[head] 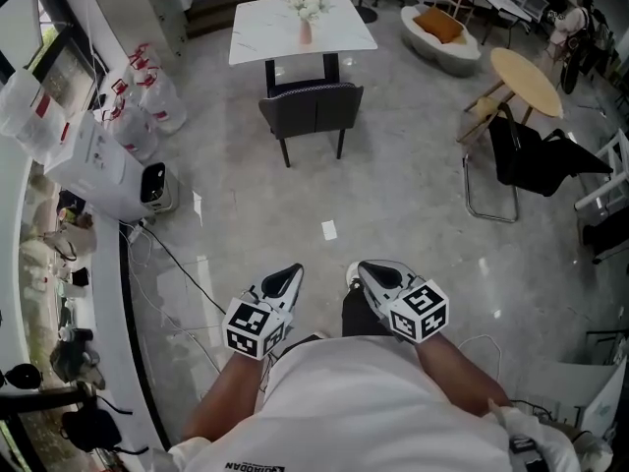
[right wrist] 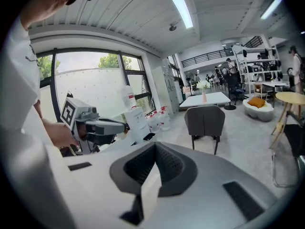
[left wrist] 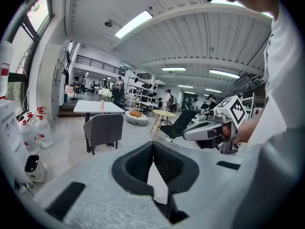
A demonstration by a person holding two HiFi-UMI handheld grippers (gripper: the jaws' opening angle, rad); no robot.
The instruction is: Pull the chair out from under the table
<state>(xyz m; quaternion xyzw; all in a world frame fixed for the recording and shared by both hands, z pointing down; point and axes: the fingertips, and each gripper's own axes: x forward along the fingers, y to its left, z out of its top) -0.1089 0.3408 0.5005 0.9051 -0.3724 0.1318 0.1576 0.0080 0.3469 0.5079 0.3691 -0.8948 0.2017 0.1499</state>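
A dark grey upholstered chair (head: pixel 312 112) on black legs stands pushed up to the near side of a white square table (head: pixel 265 28), far ahead of me across the floor. It also shows as the chair (left wrist: pixel 103 129) in the left gripper view and the chair (right wrist: pixel 205 121) in the right gripper view. My left gripper (head: pixel 291 278) and right gripper (head: pixel 366 272) are both shut and empty, held side by side close to my body, well short of the chair. Each gripper view shows the other one: the right gripper (left wrist: pixel 187 135) and the left gripper (right wrist: pixel 125 127).
A pink vase with white flowers (head: pixel 308 8) stands on the table. Water bottles (head: pixel 147 101) and a white dispenser (head: pixel 108 170) line the left wall, with cables (head: pixel 172 264) on the floor. A black folding chair (head: pixel 521 160) and round wooden table (head: pixel 526 79) stand at right.
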